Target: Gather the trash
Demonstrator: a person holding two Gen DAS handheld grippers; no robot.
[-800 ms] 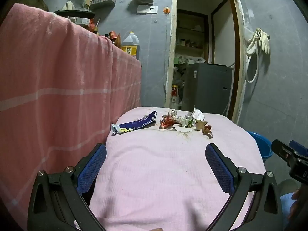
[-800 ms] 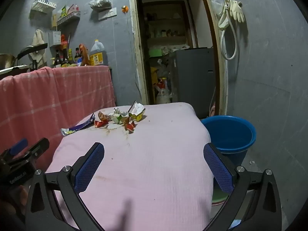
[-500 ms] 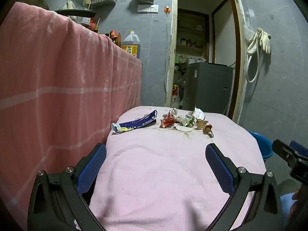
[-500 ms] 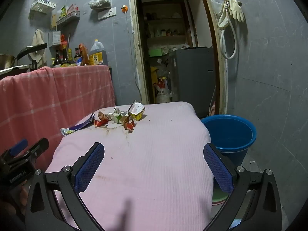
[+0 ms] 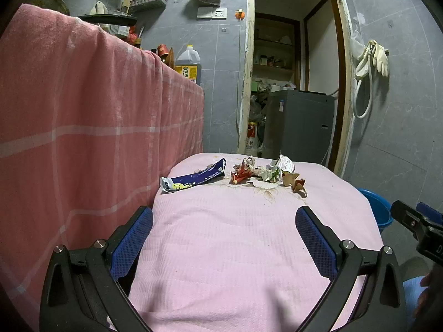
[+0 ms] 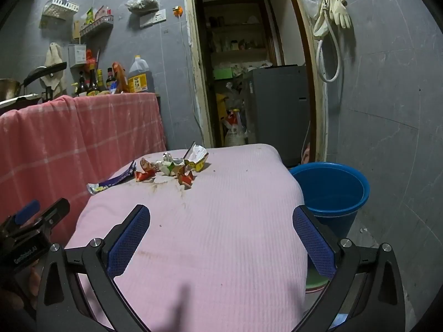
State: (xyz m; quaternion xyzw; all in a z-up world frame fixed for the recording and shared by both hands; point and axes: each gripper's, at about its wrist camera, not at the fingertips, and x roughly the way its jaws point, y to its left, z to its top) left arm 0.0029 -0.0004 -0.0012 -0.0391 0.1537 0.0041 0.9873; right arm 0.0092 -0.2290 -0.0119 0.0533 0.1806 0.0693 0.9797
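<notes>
Both hand-held grippers, left (image 5: pixel 224 238) and right (image 6: pixel 221 235), hover wide open and empty, short of the wrappers (image 6: pixel 169 168) on the table (image 6: pixel 221 221). Best taken one piece at a time, then dropped in the bucket (image 6: pixel 331 191) beside the table.

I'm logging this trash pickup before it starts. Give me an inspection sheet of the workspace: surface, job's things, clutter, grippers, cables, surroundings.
Surface: pink cloth over the table, stained near the trash.
Job's things: blue wrapper lying flat at far left; crumpled wrappers heaped beside it; blue bucket on the floor right of the table.
Clutter: nothing seen on the table apart from the trash.
Grippers: left gripper and right gripper both open, empty, over the near edge.
Cables: white hose hanging on the wall with gloves.
Surroundings: red cloth draped at left, bottles behind it, open doorway.
</notes>
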